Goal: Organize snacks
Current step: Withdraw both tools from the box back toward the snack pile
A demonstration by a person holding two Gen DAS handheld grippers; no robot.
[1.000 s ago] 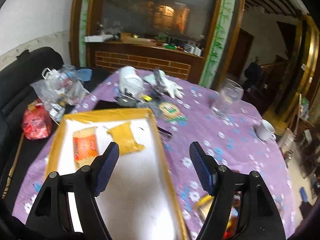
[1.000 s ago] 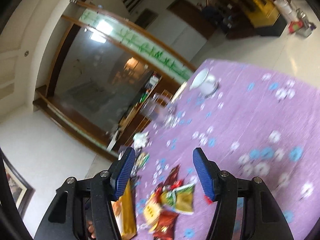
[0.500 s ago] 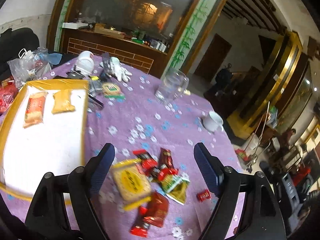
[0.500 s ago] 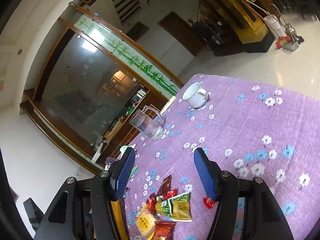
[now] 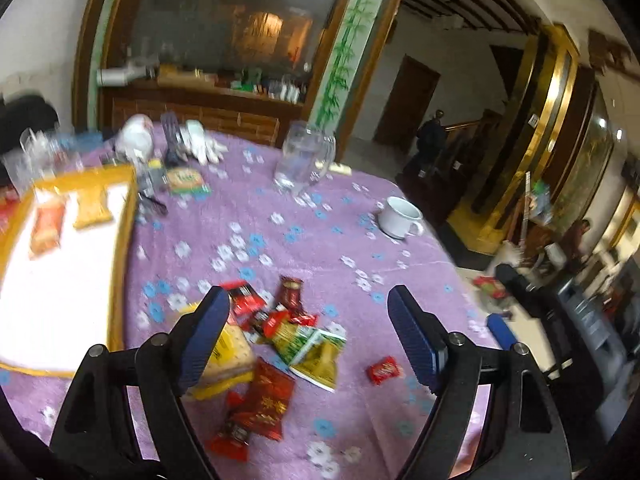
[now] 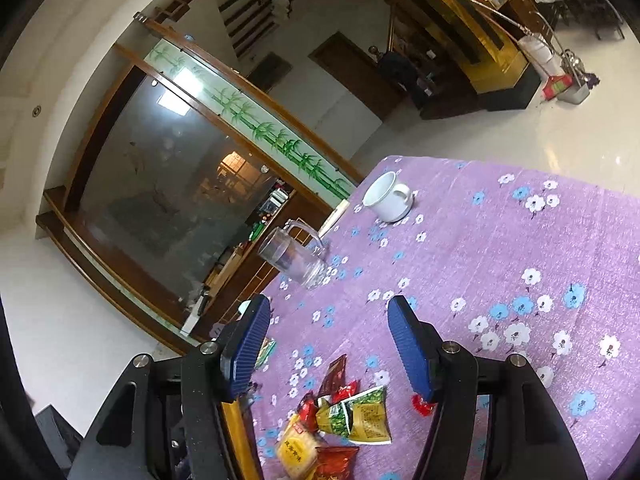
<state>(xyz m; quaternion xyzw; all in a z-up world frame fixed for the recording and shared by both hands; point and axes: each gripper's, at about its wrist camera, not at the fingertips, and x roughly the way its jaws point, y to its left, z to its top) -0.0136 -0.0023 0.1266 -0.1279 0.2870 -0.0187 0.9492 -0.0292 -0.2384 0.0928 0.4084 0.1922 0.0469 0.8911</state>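
Note:
A heap of snack packets lies on the purple flowered tablecloth: red and dark red wrappers, green-yellow bags and a yellow biscuit pack. My left gripper hovers over the heap, open, with nothing between its blue pads. A yellow-rimmed white tray at the left holds an orange packet and a yellow one. A lone red candy lies to the right. My right gripper is open and empty above the same heap.
A glass mug and a white cup stand farther back on the table. White gloves, a green box and plastic bags crowd the far left. The table edge drops off at the right.
My left gripper has swung right, from over the tray to over the snack heap, and its jaws have widened. The right view has tilted, bringing more of the table into sight.

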